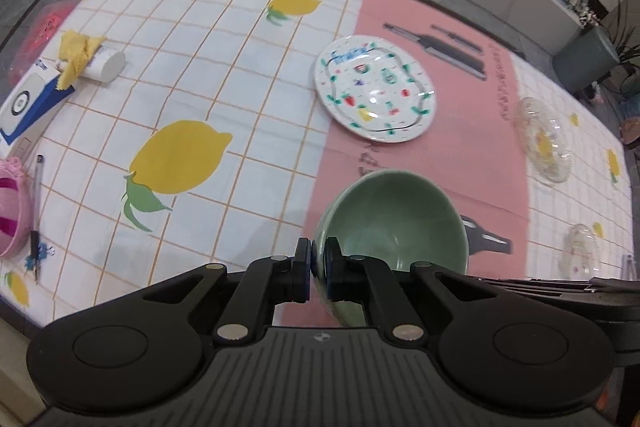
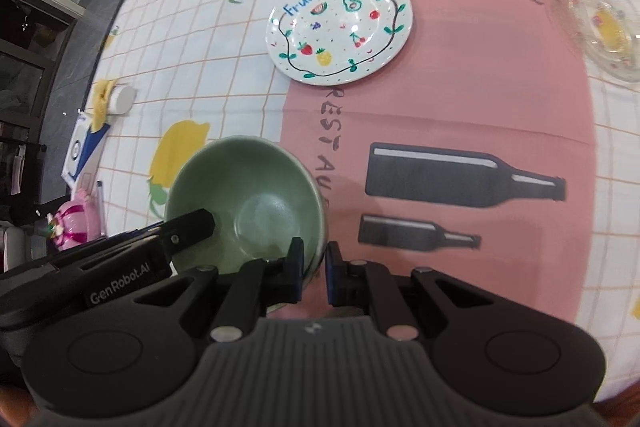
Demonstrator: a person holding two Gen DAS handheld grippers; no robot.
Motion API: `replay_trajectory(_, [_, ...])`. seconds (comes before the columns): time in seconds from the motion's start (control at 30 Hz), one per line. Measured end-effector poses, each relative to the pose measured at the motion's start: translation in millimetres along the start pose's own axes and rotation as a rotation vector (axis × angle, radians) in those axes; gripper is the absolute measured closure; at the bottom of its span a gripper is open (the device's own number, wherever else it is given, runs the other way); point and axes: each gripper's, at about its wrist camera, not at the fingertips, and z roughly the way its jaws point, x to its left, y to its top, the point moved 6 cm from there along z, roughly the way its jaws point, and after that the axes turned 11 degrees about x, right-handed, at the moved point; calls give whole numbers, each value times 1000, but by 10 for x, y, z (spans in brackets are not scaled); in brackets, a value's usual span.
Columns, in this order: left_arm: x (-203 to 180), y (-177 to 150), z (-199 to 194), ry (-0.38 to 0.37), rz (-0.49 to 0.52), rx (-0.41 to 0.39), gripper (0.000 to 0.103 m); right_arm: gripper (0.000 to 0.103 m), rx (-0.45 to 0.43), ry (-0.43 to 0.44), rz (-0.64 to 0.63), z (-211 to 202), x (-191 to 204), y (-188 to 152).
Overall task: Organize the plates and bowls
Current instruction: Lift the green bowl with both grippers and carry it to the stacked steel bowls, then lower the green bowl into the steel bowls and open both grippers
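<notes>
Across the bench (image 1: 240, 75), lemon-and-grid cloth with a pink bottle-print runner down the middle. Pinching opposite sides of a green bowl (image 1: 392, 223): left hand-held gripper (image 1: 318, 267) clamped on its left rim, right hand-held gripper (image 2: 314, 267) clamped on its right rim, one finger inside, one outside each wall. Bowl seemingly raised clear of the cloth, tilted, mouth open toward both cameras. Straight ahead, beyond the bowl, a painted fruit plate (image 1: 374, 89) lying flat on the runner's edge. Further right, two clear glass dishes (image 1: 544, 141). Likely next: carry forward onto the plate, both arms equally near.
</notes>
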Motion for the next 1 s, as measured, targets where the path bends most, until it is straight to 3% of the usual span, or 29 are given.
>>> replay_trajectory(0.23, [-339, -277, -470, -12, 56, -44, 96, 95, -71, -11, -24, -539, -43, -407])
replay_trajectory(0.47, [-631, -659, -690, -39, 99, -34, 95, 94, -97, -25, -38, -875, -196, -884])
replay_trajectory(0.73, [-834, -1036, -566, -41, 137, 28, 94, 94, -76, -52, -43, -878, -458, -1295])
replay_trajectory(1.0, [-859, -1070, -326, -41, 121, 63, 95, 94, -57, -70, -17, -738, -636, -1331])
